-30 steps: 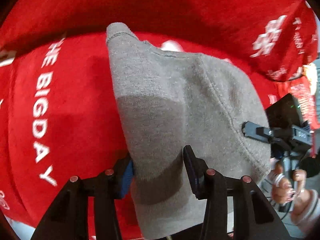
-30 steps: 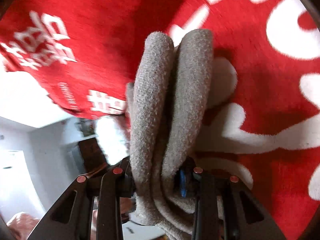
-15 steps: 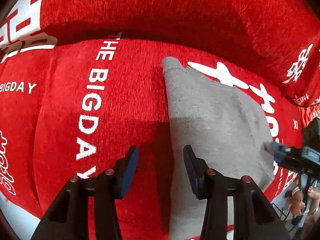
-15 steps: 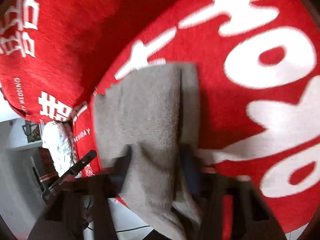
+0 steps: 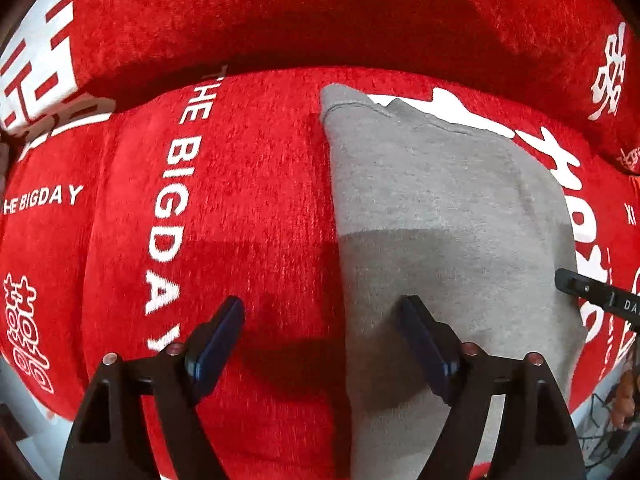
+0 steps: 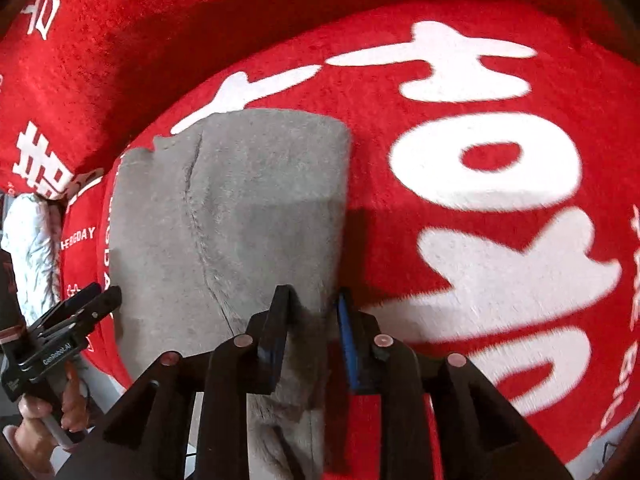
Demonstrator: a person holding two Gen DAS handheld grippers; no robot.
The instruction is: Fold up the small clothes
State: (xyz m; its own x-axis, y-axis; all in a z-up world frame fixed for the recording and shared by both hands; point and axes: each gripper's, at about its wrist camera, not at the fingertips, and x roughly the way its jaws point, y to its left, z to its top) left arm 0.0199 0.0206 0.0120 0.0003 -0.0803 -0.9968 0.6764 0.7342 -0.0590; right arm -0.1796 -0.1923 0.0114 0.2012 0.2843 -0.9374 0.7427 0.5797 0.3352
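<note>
grey garment (image 5: 448,216) now flat on red blanket (image 5: 248,208) | left gripper (image 5: 320,336) released, spreading | right gripper (image 6: 310,312) pinching its edge

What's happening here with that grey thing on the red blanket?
A person is folding a small grey knit garment on a red plush blanket with white lettering, using a hand-held two-finger tool in each hand. The garment lies folded flat. The left tool is opening its jaws above the garment's edge, gripping nothing. The right tool has the garment's near corner between its nearly closed fingers.
</note>
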